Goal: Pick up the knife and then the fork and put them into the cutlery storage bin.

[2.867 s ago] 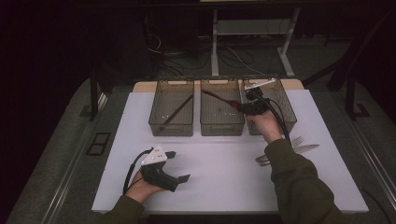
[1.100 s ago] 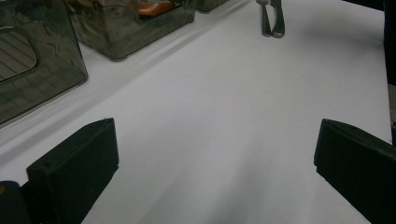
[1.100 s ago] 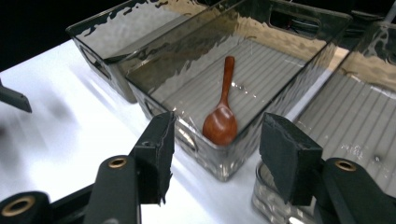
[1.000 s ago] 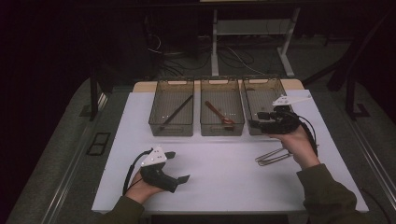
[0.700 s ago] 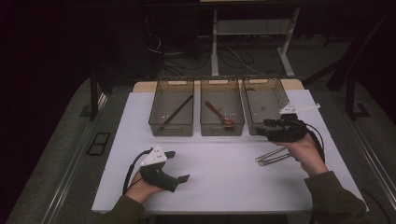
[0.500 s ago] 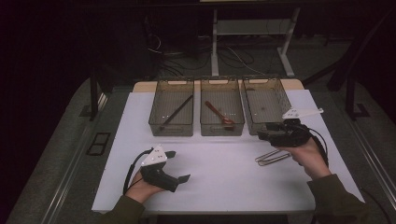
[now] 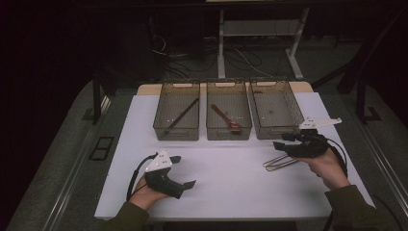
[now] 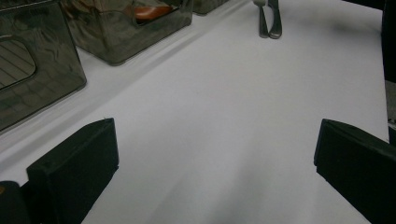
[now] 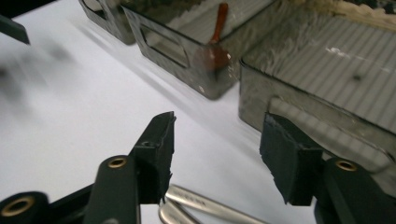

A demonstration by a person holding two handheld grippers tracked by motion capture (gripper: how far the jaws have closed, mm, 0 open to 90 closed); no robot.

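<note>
Steel forks (image 7: pixel 280 162) lie together on the white worktop (image 7: pixel 226 173) at the right, just in front of the right bin (image 7: pixel 275 109). In the high view the right gripper (image 7: pixel 284 146) has come away from that bin, where it reached a few seconds ago, and sunk toward the forks; it now hangs just above their far ends, jaws part open and holding nothing. The left gripper (image 7: pixel 185 170) rests on the worktop at the near left, unmoved. The left bin (image 7: pixel 177 117) holds a dark stick, the middle bin (image 7: pixel 228 115) a brown spoon (image 7: pixel 225 116).

In the left gripper view its jaws stand wide apart over bare worktop, with the forks (image 8: pixel 270 18) far off.

In the right gripper view the jaws have just been closing a little, yet nothing sits between them; the fork handles (image 9: pixel 205 205) lie just below and ahead of the left jaw. The move suggests a fork is the next pick, probably for the right bin; the grip has not begun.
</note>
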